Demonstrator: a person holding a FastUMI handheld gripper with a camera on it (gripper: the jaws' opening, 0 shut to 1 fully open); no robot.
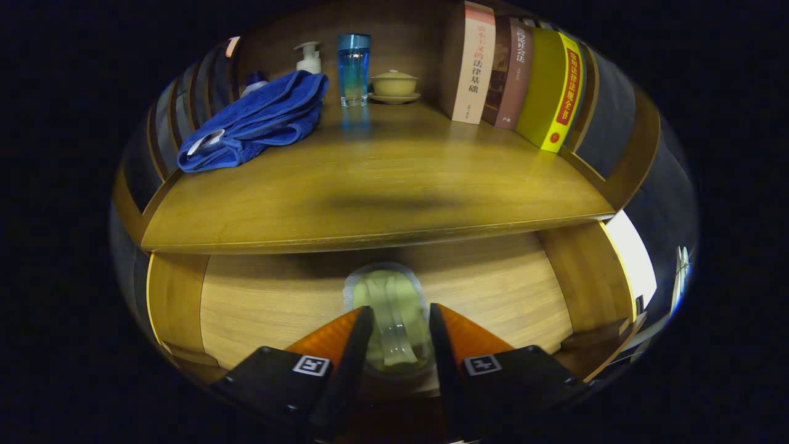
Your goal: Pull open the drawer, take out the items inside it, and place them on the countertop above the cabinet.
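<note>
Below, tool [400, 320] fingers pressed on both sides of pale green packet [389, 308] inside open drawer [271, 296]

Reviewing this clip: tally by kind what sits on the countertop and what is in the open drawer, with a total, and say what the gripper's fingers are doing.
Books: 3
Blue towel: 1
Pump bottle: 1
Blue glass: 1
Lidded bowl on saucer: 1
Green packet in clear wrap, in the drawer: 1
Total: 8
The gripper straddles the packet; whether its fingers press on it is unclear.
</note>
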